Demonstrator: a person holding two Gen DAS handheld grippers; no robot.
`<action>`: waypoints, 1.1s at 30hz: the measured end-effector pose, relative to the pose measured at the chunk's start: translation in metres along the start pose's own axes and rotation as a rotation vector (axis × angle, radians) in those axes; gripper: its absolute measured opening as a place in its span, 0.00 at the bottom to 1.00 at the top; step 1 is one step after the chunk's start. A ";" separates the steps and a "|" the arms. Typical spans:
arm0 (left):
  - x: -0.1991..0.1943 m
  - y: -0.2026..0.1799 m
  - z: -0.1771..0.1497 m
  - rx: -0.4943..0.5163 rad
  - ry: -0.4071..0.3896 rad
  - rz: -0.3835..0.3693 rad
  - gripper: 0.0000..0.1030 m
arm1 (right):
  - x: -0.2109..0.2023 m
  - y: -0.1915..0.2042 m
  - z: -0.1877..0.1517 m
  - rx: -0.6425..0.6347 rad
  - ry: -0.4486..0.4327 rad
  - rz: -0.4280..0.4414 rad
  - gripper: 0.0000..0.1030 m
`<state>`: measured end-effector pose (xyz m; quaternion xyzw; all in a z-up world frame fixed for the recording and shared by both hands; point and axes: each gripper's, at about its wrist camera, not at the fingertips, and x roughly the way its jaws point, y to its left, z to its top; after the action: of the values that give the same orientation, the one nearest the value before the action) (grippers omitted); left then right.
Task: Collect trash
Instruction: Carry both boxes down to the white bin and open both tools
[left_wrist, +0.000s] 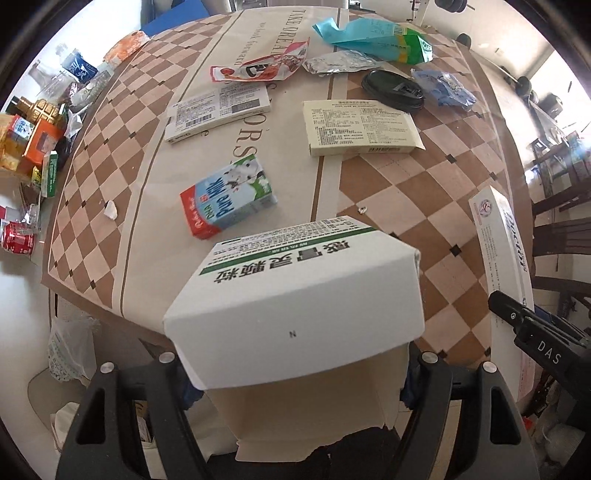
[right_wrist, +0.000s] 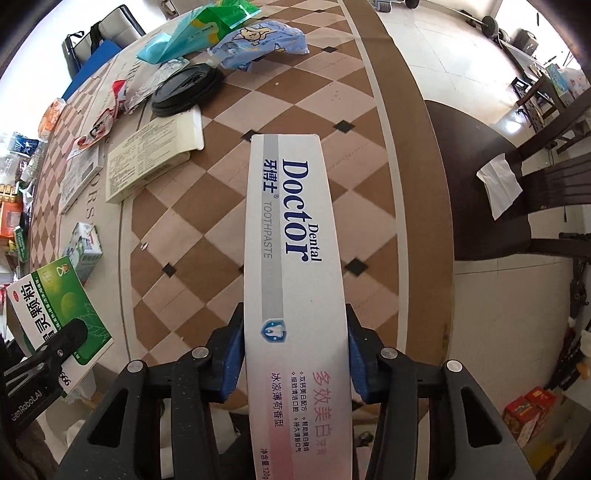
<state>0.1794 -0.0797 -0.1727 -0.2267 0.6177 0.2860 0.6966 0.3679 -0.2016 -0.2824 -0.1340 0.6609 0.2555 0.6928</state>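
I see open checkered tabletop (right_wrist: 207, 206) under my right tool, bare from the toothpaste box (right_wrist: 291, 258) across to the near edge, so there is room to pass there. Farther back the way is crowded: a milk carton (left_wrist: 229, 195), two flat boxes (left_wrist: 364, 127) and a black lid (left_wrist: 391, 88). Wrappers (left_wrist: 373, 40) block the far end.

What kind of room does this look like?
Probably a home dining area: a checkered tablecloth covers a table strewn with empty packaging, dark wooden chairs stand beside it, and the floor is tiled.
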 end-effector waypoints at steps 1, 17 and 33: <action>0.000 0.013 -0.011 0.000 -0.008 -0.014 0.73 | -0.005 0.004 -0.014 0.004 -0.011 0.010 0.48; 0.171 0.116 -0.149 -0.092 0.201 -0.103 0.73 | 0.070 0.063 -0.270 -0.085 0.228 0.133 0.48; 0.458 0.058 -0.113 -0.106 0.434 -0.278 0.84 | 0.365 0.021 -0.241 -0.109 0.407 0.018 0.48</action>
<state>0.0915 -0.0587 -0.6391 -0.4017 0.6997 0.1640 0.5676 0.1509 -0.2462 -0.6601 -0.2144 0.7735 0.2647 0.5345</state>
